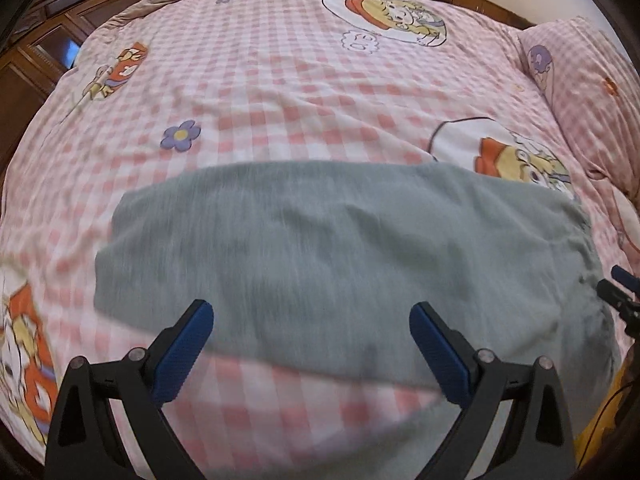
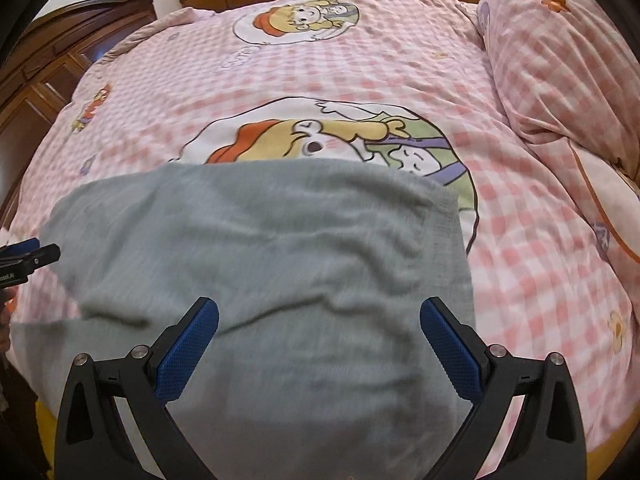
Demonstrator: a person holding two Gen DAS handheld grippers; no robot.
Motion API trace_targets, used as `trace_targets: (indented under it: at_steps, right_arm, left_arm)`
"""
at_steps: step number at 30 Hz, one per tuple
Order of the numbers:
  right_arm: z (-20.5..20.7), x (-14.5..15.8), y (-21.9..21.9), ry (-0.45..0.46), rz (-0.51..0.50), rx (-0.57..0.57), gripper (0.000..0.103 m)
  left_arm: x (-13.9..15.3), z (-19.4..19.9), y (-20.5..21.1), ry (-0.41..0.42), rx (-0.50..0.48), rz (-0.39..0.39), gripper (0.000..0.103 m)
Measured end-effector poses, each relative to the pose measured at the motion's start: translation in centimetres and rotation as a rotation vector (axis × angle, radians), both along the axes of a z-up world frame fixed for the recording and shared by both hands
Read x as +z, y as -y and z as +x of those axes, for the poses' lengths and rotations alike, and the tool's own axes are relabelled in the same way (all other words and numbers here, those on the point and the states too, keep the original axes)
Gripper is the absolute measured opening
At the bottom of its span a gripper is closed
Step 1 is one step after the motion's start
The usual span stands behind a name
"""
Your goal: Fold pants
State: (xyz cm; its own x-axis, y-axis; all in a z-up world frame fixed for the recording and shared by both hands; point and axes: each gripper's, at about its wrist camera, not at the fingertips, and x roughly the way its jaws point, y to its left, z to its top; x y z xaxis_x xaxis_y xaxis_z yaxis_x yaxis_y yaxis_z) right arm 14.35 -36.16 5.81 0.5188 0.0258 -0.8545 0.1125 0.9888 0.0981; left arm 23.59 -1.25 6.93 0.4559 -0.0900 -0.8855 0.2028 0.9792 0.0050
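Between the blue-padded fingers [image 1: 188,350] of the left gripper [image 1: 311,354]: nothing held; fingers spread wide, hovering at the near edge of the pants [image 1: 340,264].

Right gripper [image 2: 319,354]: fingers [image 2: 450,354] likewise spread wide and empty, poised over the same garment.

Pants [image 2: 260,272]: grey-green knit, lying as a broad rumpled rectangle on the bed, long axis running left to right; surface wrinkled, image motion-blurred. Whether the layers are doubled cannot be told.

Bed cover [image 1: 280,92]: pink-and-white check with cartoon figures and a purple flower [image 1: 181,134]; the far edge of the pants overlaps one cartoon medallion [image 2: 340,136].

Pillow [image 2: 560,64]: matching check, at the right side of the bed.

Wooden cabinet [image 1: 44,40]: dark, beyond the bed's left side.
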Motion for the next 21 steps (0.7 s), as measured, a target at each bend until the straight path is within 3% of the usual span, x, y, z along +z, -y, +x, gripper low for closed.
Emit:
trace_targets:
  at_steps: [12,17,21]
  right_arm:
    - [8.8,-2.9,1.8,-0.099,-0.078,0.064,0.102]
    - [11.4,-4.6,2.0,-0.14,-0.114,0.1,0.102]
    - [12.6,-6.3,2.0,-0.166,-0.106,0.107,0.103]
  left_arm:
    - [-2.8,9.3,-1.2,-0.067,-0.035,0.054,0.101]
    - [-4.3,12.0,-1.4,-0.078,-0.085,0.116,0.101]
    - [-5.5,13.2,-1.7,-0.102,-0.115,0.098,0.101]
